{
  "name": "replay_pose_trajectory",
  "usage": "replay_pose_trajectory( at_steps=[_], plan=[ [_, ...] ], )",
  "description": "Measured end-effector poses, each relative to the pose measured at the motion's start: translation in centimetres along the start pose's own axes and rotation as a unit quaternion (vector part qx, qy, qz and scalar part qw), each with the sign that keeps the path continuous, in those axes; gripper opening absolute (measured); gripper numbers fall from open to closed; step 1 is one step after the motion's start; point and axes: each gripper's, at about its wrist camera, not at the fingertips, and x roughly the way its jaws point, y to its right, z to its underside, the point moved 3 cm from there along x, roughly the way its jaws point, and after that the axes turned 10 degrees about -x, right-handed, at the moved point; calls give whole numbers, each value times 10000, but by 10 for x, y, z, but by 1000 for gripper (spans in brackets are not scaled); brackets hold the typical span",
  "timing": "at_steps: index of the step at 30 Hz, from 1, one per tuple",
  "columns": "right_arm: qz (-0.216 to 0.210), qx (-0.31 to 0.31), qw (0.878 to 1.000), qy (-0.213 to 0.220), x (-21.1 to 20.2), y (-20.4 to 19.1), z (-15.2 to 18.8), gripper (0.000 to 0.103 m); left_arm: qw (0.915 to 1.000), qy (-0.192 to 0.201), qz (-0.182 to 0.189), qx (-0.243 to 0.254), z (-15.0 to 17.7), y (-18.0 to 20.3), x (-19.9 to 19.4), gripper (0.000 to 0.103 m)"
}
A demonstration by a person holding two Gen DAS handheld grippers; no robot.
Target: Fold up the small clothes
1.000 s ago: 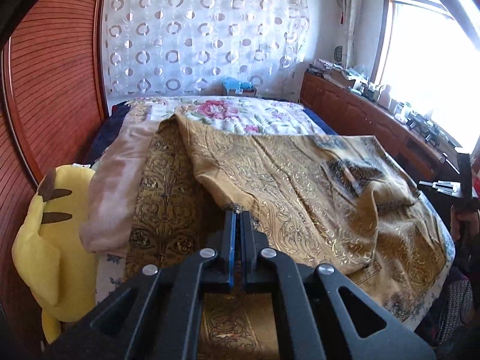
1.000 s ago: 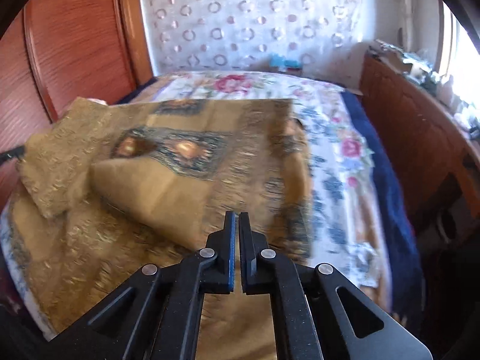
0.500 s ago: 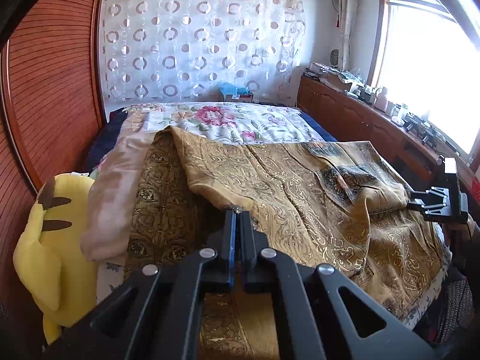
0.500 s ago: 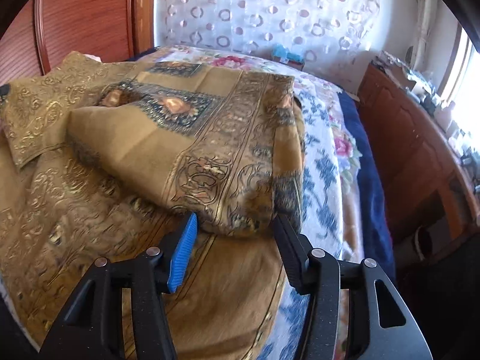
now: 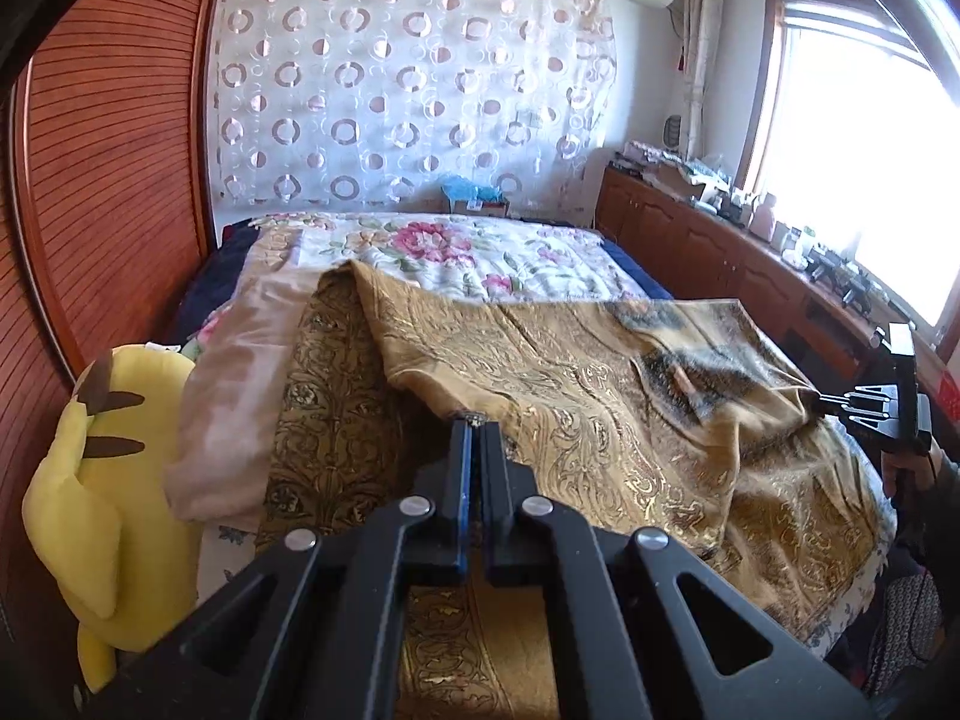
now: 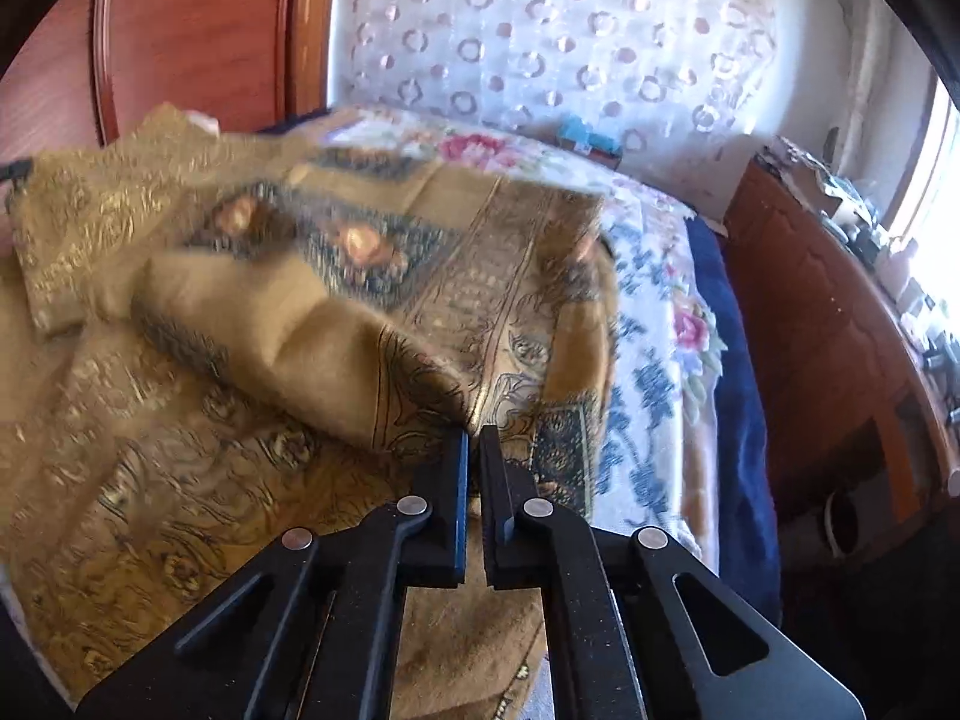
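A gold-brown patterned cloth with a dark ornamental border (image 5: 600, 396) lies half-folded across the floral-quilted bed (image 5: 480, 252). The left gripper (image 5: 474, 420) pinches its folded edge, jaws closed on fabric; the right gripper (image 6: 473, 429), jaws having just closed, clamps another fold. A yellow plush toy (image 5: 102, 480) sits bedside.

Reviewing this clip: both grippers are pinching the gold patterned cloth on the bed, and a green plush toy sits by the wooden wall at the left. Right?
Not quite: the plush toy is yellow, not green, as the left wrist view shows. The rest holds: the left gripper and right gripper are both shut on the gold patterned cloth on the bed.
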Motion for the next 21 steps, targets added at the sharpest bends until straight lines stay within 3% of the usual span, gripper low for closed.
replay_pose_trajectory(
  at_steps=[11, 18, 21],
  plan=[
    [-214, 116, 9986, 477, -67, 0, -13, 0, 9994, 317, 122, -68, -2, -9, -47, 0],
    [-414, 19, 9979, 506, -110, -23, 1, 0, 9999, 123, -22, -32, 23, -27, -69, 0],
    [-603, 57, 9970, 473, -125, -36, 12, 0, 9996, -67, -288, 23, 40, -36, -68, 0]
  ],
)
